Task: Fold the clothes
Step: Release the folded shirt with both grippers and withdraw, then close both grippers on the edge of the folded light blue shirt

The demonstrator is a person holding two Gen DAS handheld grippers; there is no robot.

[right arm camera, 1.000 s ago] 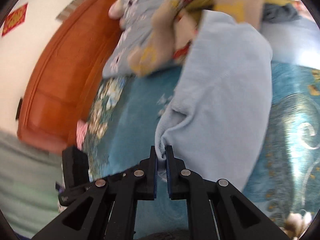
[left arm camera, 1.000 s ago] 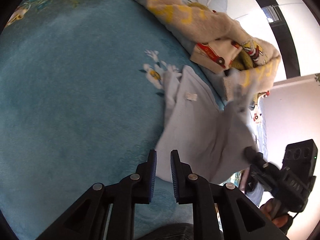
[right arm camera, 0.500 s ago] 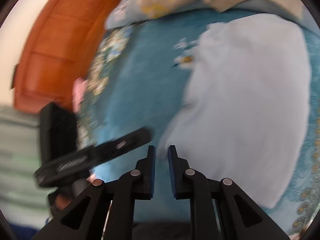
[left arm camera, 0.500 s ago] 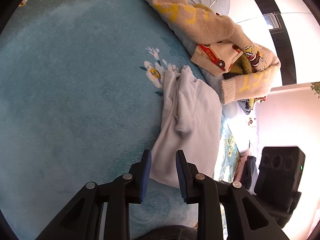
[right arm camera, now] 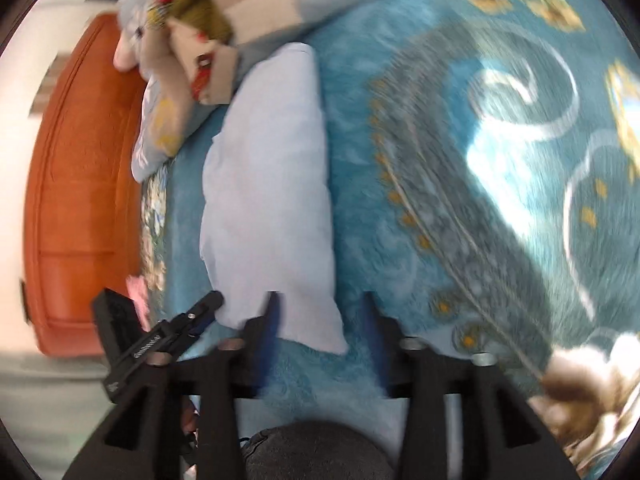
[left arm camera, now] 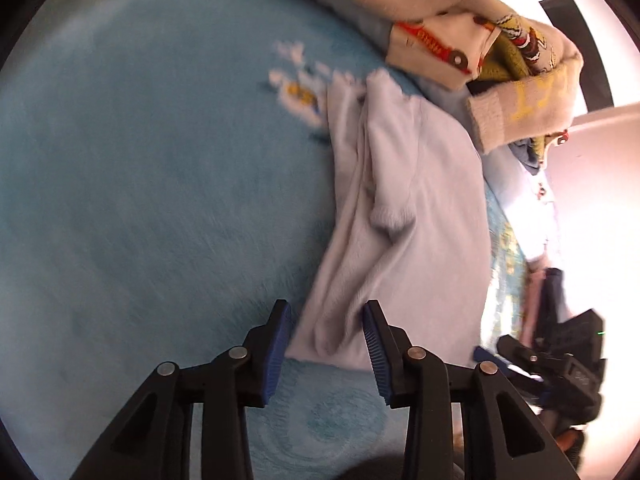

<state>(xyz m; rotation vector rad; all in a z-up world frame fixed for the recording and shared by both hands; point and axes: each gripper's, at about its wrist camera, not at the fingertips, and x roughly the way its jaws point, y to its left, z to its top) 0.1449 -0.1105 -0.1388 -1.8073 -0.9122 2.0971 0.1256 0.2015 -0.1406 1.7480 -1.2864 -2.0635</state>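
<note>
Both tools are letting go of the pale blue garment [left arm camera: 404, 216], which lies on the teal bedspread [left arm camera: 140, 184] at frame centre, below the clothes pile [left arm camera: 480, 40] at upper right. To do this well, clear the cloth before lifting away. The left tool [left arm camera: 326, 344] and right tool [right arm camera: 320, 332] are opening, pads off the hem lying between them.

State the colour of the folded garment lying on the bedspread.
Pale blue garment, plain; clearest in the left wrist view.
</note>
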